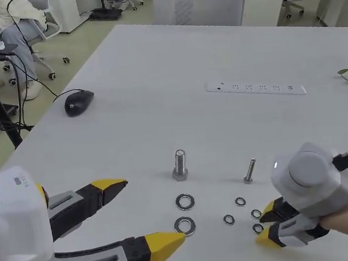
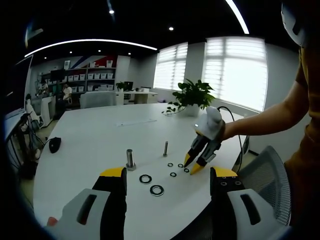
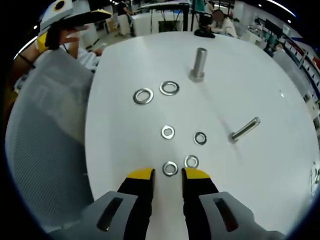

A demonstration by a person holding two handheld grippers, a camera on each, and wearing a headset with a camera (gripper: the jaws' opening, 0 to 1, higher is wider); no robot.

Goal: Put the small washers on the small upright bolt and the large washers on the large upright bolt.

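1. Layout. The white surface [image 1: 158, 95] carries all parts. The large bolt [image 1: 179, 165] stands head-down and upright, and serves as the reference point below.

2. Left gripper [image 1: 148, 211]. It hangs on the person's side of the large bolt and to its left. Its jaws are spread wide and hold nothing.

3. Right gripper [image 1: 263, 225]. It sits low over the surface, on the person's side of the large bolt and well to its right. Its jaws stand at a narrow gap and grip nothing.

4. Small bolt [image 1: 250, 170]. It stands upright to the right of the large bolt, apart from it. Both bolt shanks are bare.

5. Large washers [image 1: 184, 201]. The two lie flat just in front of the large bolt, one behind the other toward the person.

6. Small washers [image 1: 240, 202]. The four lie flat in a loose cluster in front of the large bolt and to its right. In the right gripper view, the farthest small washer [image 3: 170, 168] lies just ahead of the jaw tips, in line with the gap.

7. Step in hand. By this layout, no washer is placed yet, and the right gripper is lining up its first small-washer pick.

8. Next move. The thin ring lies flat, so the jaw tips must reach the surface on either side of it before closing. The ring is likely to slide or tip out of a shallow grip.
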